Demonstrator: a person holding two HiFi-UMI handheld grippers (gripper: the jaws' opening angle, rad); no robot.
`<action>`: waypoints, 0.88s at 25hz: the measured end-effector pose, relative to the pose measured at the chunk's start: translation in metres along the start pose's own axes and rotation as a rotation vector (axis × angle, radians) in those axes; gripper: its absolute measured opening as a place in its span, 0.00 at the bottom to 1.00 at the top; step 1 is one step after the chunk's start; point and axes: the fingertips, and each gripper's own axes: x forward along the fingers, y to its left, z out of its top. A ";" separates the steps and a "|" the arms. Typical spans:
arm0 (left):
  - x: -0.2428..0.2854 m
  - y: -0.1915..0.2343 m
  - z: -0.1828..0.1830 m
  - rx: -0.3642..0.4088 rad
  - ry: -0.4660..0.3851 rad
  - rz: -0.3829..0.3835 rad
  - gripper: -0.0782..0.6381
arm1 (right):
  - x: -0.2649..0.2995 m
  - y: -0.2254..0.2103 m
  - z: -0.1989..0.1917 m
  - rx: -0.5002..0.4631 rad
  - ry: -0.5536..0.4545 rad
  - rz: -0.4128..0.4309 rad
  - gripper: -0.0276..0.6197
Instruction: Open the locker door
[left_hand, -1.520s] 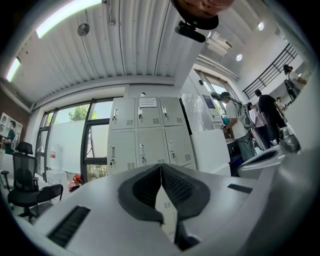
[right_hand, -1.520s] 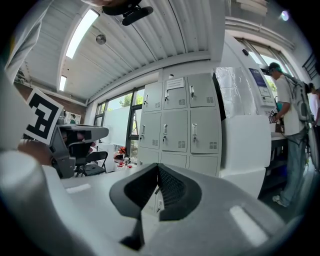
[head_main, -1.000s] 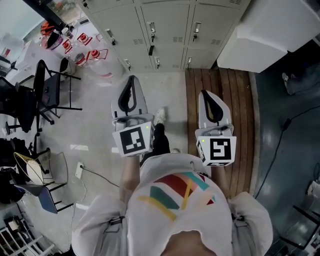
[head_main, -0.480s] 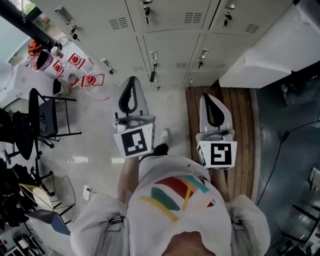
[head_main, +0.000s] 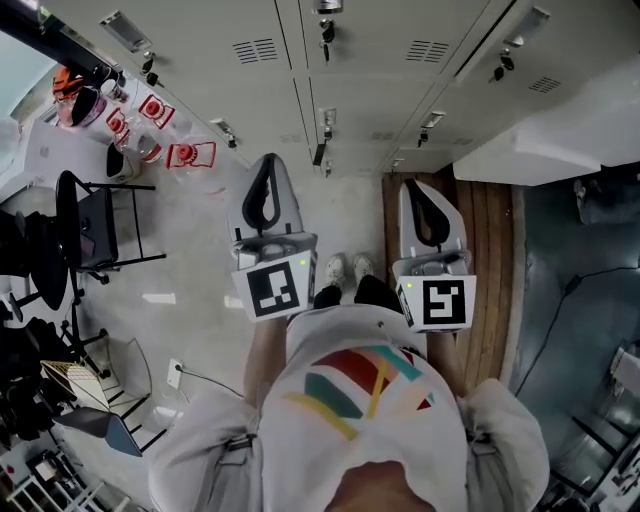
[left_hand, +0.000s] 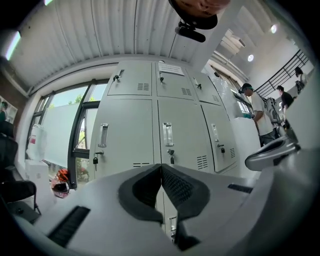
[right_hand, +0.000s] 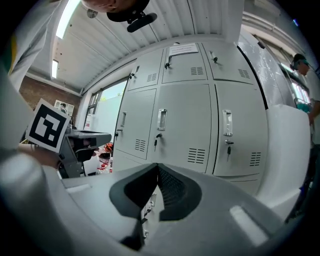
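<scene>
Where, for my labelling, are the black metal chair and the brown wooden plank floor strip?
Black metal chair (head_main: 95, 225): head view, its seat.
Brown wooden plank floor strip (head_main: 490, 260): head view, a bare plank.

The person wears a white T-shirt (head_main: 350, 440) with red, teal and yellow stripes, dark trousers (head_main: 375, 292) and white shoes (head_main: 346, 267). The pale grey left gripper (head_main: 267, 165) and right gripper (head_main: 412, 190) bear black-and-white square markers.

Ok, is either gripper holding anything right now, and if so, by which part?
Nothing is held. The left gripper and the right gripper are both shut with nothing between their jaws, and neither touches the lockers ahead.
</scene>
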 end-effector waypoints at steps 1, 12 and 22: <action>0.003 0.003 0.004 -0.009 -0.019 0.015 0.13 | 0.003 -0.002 0.001 0.000 -0.002 0.007 0.05; 0.023 -0.023 -0.040 0.073 0.013 0.040 0.13 | 0.031 -0.045 -0.032 -0.002 -0.059 0.008 0.05; 0.052 -0.013 -0.137 0.051 0.080 0.088 0.13 | 0.093 -0.053 -0.117 0.024 -0.061 0.036 0.05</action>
